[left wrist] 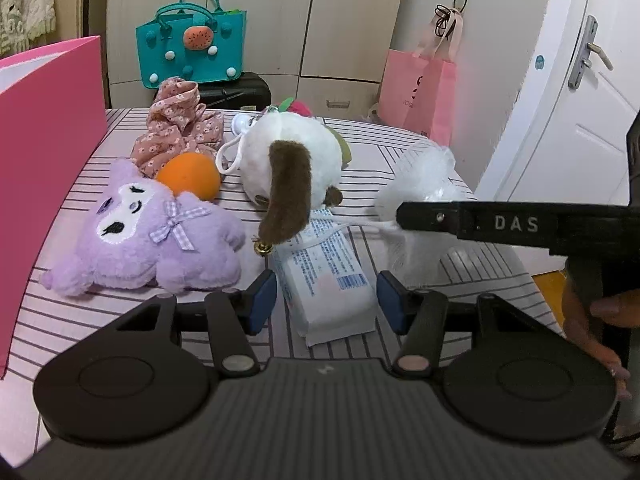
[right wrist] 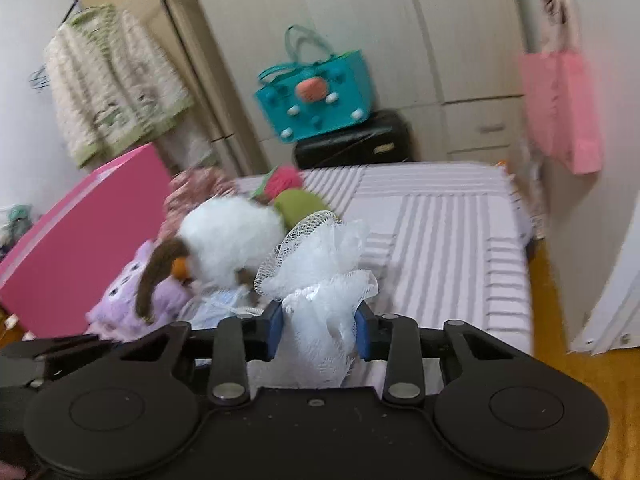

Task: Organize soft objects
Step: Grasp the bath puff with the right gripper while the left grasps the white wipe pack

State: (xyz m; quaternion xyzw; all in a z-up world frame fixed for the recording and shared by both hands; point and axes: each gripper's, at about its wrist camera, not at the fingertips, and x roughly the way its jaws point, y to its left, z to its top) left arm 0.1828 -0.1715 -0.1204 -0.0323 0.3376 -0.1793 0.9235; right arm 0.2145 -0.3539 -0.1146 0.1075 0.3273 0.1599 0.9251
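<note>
Straddling a white plastic-wrapped tissue pack (left wrist: pixel 326 280) on the striped bed (left wrist: pixel 400 152), our left gripper (left wrist: pixel 326 300) stands half-open, pads clear. Right view: our right gripper (right wrist: pixel 318 330) clamps a white mesh bath pouf (right wrist: pixel 320 272) at the bed's near edge.

Take the white plush dog (left wrist: pixel 288 160) as your landmark. Left of it, the purple plush (left wrist: pixel 152 236), orange ball (left wrist: pixel 188 176) and pink box (left wrist: pixel 44 152) block you. Right of it, beyond the mesh sponge (right wrist: pixel 320 280), striped bed (right wrist: pixel 440 240) lies open.
</note>
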